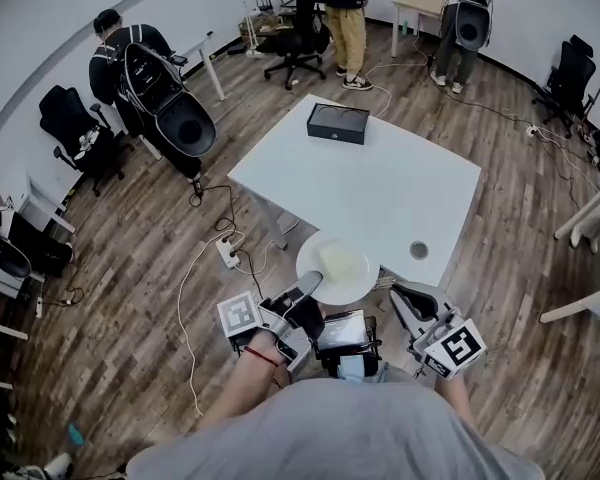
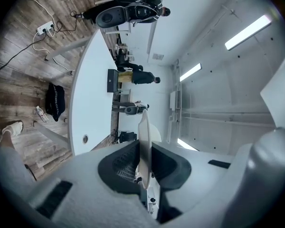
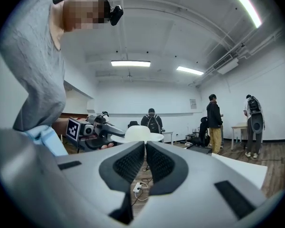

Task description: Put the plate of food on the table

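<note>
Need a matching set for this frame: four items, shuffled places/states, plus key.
Items:
1. plate of food
2. black box
3. left tongs
4. right tongs

Places/states:
A. shut, nothing between them
B. far side of the white table
C. at the table's near edge
D. clamped on the plate's rim

Pairs: 1-C, 2-B, 3-D, 4-A

The white table (image 1: 400, 188) stands on a wooden floor (image 1: 130, 268). A black box (image 1: 337, 123) lies near its far edge, and a small round grommet (image 1: 419, 250) sits near the near edge. A power strip (image 1: 227, 253) lies on the floor beside it.
</note>
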### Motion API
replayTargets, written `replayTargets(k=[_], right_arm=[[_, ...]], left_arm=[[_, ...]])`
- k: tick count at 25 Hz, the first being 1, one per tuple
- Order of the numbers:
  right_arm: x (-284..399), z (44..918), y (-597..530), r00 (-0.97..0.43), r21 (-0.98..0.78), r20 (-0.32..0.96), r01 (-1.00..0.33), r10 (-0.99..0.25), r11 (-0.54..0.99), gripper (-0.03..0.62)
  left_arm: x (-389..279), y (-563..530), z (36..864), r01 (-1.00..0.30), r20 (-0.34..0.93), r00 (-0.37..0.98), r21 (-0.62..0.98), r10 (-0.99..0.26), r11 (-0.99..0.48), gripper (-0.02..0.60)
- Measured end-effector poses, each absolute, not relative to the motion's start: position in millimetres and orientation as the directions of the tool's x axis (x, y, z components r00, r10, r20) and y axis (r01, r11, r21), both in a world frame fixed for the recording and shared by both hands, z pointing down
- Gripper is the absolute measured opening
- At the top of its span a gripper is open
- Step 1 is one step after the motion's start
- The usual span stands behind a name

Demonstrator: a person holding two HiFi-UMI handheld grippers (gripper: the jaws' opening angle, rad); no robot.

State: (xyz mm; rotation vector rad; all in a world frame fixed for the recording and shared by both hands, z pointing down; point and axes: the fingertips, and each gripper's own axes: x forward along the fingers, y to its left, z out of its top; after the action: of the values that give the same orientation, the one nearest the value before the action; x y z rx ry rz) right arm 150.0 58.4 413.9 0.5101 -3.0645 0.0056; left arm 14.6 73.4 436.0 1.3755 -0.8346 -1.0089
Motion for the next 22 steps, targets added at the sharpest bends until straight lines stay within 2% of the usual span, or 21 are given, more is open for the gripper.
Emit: replayTargets(k=[14, 22], right_arm=[[111.4, 458.9, -67.1, -0.952, -0.031, 0.078, -0.298, -0.295, 0.954, 0.034], [59.2, 463.6, -122.1, -0.923, -0.074, 0.086, -0.382, -0.376, 0.921, 0.034]], left_arm=[[-26.0, -64.2, 442.2, 0.071, -0.079, 0.377, 0.996, -0.923, -0.057, 0.038], [-78.2, -127.6, 440.6, 0.101, -0.1, 0.455, 0.993, -0.885, -0.06, 0.038]])
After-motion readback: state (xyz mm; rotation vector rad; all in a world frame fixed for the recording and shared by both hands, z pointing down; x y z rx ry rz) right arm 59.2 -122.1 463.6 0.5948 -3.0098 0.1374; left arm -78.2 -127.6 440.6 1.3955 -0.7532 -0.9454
